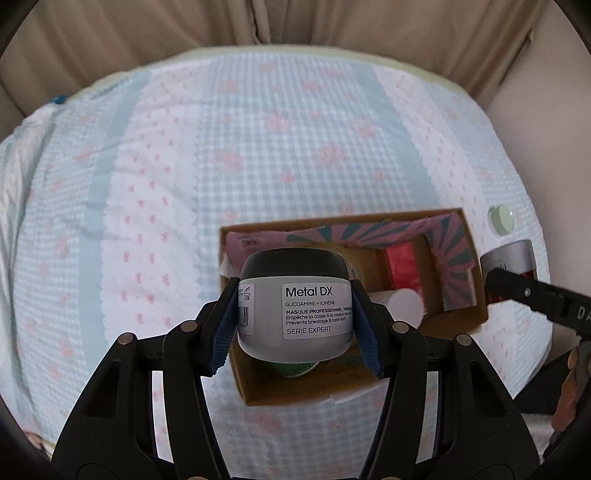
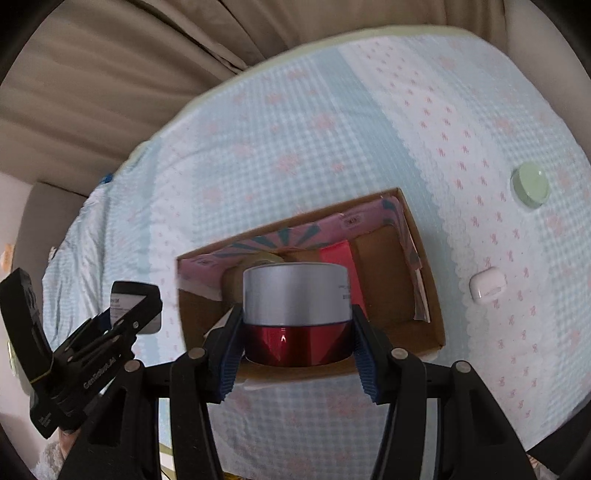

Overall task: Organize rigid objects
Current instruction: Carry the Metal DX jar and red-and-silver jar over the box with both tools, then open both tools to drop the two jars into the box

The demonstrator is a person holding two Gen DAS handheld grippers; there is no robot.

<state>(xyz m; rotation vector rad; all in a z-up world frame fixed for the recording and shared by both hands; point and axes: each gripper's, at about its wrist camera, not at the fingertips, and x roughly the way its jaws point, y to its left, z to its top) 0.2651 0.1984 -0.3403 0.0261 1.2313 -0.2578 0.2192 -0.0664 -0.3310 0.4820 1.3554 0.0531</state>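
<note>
My left gripper point(image 1: 294, 314) is shut on a grey jar with a black lid labelled Metal DX point(image 1: 293, 304), held above the near end of an open cardboard box point(image 1: 463, 295). My right gripper point(image 2: 297, 325) is shut on a red jar with a silver lid point(image 2: 295, 314), held above the same box point(image 2: 424, 280). The box holds a red packet point(image 1: 402, 264), a white round item point(image 1: 406, 304) and a green item point(image 1: 293, 369). In the right wrist view the left gripper and its jar point(image 2: 135, 306) show at the left. In the left wrist view the right gripper's jar point(image 1: 511, 264) shows at the right.
The box lies on a bed with a blue gingham and pink floral cover point(image 1: 258, 147). A pale green round lid point(image 2: 530, 184) and a white earbud case point(image 2: 485, 285) lie on the cover right of the box. Beige curtains point(image 1: 295, 22) hang behind the bed.
</note>
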